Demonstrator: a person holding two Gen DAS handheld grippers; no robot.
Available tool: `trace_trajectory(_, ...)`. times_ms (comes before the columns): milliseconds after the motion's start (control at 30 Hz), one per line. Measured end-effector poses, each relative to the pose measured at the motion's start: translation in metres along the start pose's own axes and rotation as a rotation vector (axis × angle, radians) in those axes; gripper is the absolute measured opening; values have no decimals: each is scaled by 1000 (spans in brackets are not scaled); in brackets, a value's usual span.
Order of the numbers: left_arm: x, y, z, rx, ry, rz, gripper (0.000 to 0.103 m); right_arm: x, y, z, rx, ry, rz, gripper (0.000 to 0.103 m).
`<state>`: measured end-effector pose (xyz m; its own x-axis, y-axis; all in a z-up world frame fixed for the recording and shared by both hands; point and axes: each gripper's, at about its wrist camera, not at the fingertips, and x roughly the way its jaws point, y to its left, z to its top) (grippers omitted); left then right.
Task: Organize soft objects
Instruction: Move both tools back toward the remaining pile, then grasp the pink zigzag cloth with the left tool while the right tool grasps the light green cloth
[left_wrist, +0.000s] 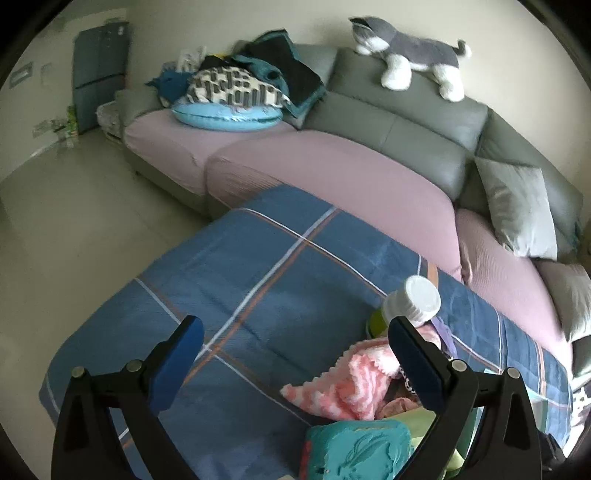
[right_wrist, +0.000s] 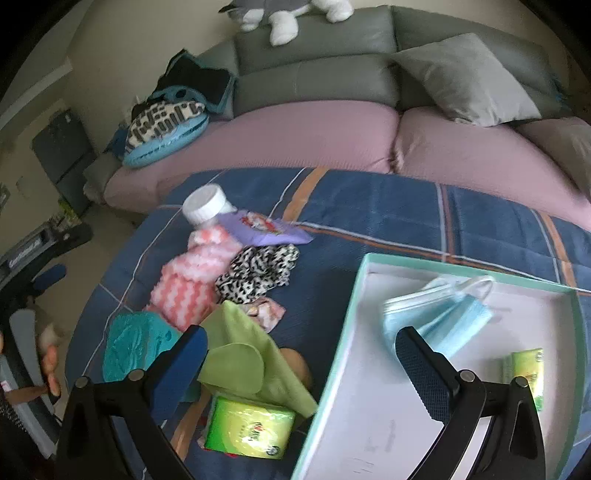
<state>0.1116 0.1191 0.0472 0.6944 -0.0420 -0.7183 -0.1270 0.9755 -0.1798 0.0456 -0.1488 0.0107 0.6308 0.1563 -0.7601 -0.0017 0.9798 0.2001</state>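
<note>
A blue plaid quilted cloth with white and orange stripes (right_wrist: 369, 206) covered the desk, which stood against a long sofa with grey leather backs and pink seat covers (right_wrist: 314, 133). Pale floor tiles (left_wrist: 66, 221) ran off toward a dark cabinet (left_wrist: 99, 74) by the wall. On the sofa back lay one grey-and-white plush husky (left_wrist: 410, 55); two grey cushions (right_wrist: 465, 77) leaned at one end, and a heap of dark cloth on a blue round cushion (left_wrist: 225, 114) sat at the other.

On the cloth I counted one pink-and-white zigzag knitted piece (right_wrist: 188, 284), one black-and-white leopard-print fabric (right_wrist: 258, 271), one purple pouch (right_wrist: 266, 230), one teal embossed towel (right_wrist: 133, 343), one lime-green cloth (right_wrist: 251, 350), one white-capped bottle (right_wrist: 205, 208) and one green tissue pack (right_wrist: 249, 428). A shallow white tray with a mint rim (right_wrist: 354, 295) held a small stack of pale blue face masks (right_wrist: 439, 317) and a second green tissue pack (right_wrist: 524, 373).

The left hand-held gripper (left_wrist: 295, 343) hung wide open over the cloth, holding nothing. The right hand-held gripper (right_wrist: 301, 350) was likewise spread wide and empty, straddling the tray's edge.
</note>
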Motion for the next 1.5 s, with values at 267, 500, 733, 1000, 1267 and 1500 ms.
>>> trace_trajectory(267,28,-24,5,82,96,-39,100,25,12,0,-5,69,58,103)
trace_trajectory(500,47,-35,3,154,207,-16,100,45,21,-3,-33,131,67,100)
trace_trajectory(733,65,-55,0,248,295,-22,100,55,23,-6,-44,174,80,91)
trace_trajectory(1000,94,-59,4,289,426,-66,100,60,25,-7,-62,194,107,71)
trace_trajectory(1267,116,-74,0,417,521,-99,99,69,24,-11,-54,223,109,59)
trace_trajectory(1500,134,-84,-2,451,597,-101,76,71,19,-13,-48,227,104,38)
